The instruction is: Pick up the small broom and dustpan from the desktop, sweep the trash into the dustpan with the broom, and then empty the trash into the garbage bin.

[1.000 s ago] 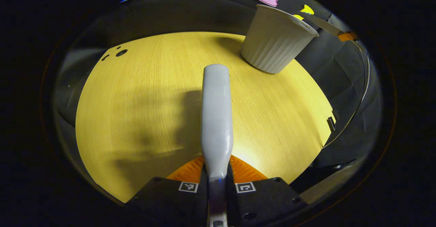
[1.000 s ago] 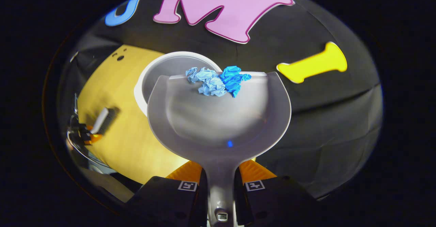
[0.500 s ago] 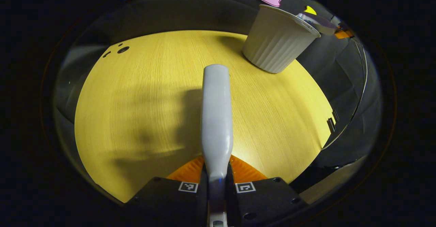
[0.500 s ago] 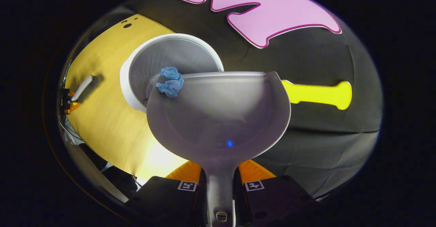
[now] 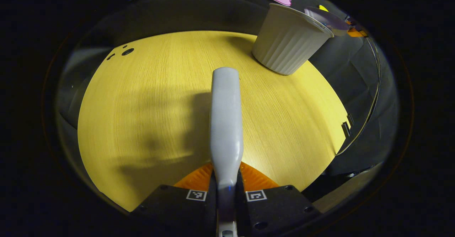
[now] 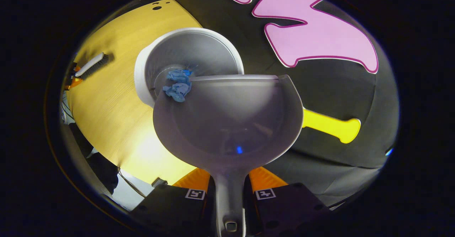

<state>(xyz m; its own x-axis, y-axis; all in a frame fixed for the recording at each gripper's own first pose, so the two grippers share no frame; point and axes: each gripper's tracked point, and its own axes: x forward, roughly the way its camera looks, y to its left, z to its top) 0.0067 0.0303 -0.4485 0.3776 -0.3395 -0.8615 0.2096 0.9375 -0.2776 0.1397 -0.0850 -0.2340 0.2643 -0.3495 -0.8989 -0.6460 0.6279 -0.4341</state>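
Blue crumpled trash (image 6: 177,86) was seen at the left corner of the dustpan's front lip, hanging over the mouth of the white garbage bin (image 6: 142,77), apparently just tipping in. The dustpan (image 6: 227,119) was held by its handle, clamped between both fingers of the right gripper (image 6: 230,194), and was tilted toward the bin (presumably so the paper would slide off the low corner). In the left gripper view, the small broom (image 5: 226,123) was pinched by its handle in the closed left gripper (image 5: 226,195) and was held out over the yellow wooden desktop (image 5: 142,105), well apart from the bin (image 5: 288,41), likely parked aside so the pour was not obstructed. Emptying was judged nearly complete.
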